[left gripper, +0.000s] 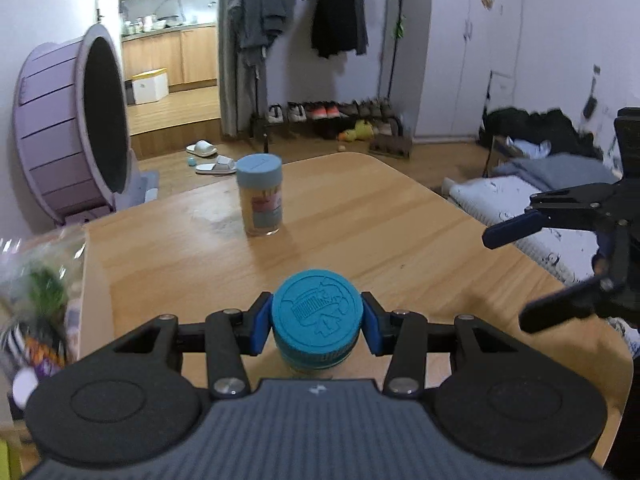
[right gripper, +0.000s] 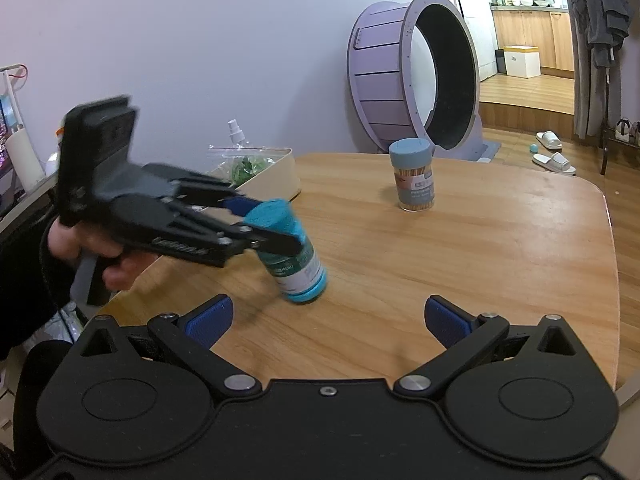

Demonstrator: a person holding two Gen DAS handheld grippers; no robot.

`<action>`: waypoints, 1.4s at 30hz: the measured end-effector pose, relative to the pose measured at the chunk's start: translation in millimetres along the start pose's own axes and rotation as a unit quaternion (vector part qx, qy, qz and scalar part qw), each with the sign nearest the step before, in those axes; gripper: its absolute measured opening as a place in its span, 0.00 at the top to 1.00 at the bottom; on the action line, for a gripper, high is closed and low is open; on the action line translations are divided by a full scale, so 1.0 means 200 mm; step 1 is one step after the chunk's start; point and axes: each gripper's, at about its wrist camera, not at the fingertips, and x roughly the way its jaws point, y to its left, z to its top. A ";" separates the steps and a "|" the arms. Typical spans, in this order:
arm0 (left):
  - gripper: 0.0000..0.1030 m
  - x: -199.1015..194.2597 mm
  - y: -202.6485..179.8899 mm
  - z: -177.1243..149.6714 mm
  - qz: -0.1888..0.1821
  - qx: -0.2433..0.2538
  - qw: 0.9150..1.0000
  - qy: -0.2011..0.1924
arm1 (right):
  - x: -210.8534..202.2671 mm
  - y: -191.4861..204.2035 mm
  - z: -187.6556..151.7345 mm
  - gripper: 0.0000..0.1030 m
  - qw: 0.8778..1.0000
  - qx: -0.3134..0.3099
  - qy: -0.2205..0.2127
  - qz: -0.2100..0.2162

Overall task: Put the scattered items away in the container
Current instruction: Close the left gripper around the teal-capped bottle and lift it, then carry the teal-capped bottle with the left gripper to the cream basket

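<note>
Left gripper (left gripper: 318, 322) clamped on teal-capped bottle (right gripper: 294, 256) at the cap; embossed emblem on cap top, not legible. Bottle tilted, base on or just above the counter (right gripper: 480, 248); cannot tell which. White label with teal band, print too small to read. Right gripper (right gripper: 326, 320) open, nothing between the blue pads, above near counter edge. 1 toothpick jar (left gripper: 259, 196) upright further back, label unreadable. Cream container (right gripper: 276, 178) at counter's left edge, holding a plastic bag (right gripper: 240, 164) of greens.
</note>
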 end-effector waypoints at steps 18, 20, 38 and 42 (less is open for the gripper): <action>0.52 -0.11 0.00 -0.12 0.041 -0.027 0.995 -0.089 | 0.05 0.06 0.01 0.00 1.000 -0.007 -0.011 -0.002; 0.52 -0.10 -0.01 -0.15 0.042 -0.025 0.995 -0.085 | 0.06 0.07 0.01 0.00 1.000 -0.010 -0.011 -0.003; 0.59 -0.21 0.00 -0.19 0.062 -0.037 0.988 -0.133 | 0.09 0.14 0.02 0.00 1.000 -0.020 -0.013 -0.001; 0.59 -0.32 0.04 -0.16 0.075 -0.050 0.982 -0.165 | 0.11 0.17 0.03 0.00 1.000 -0.021 -0.017 0.002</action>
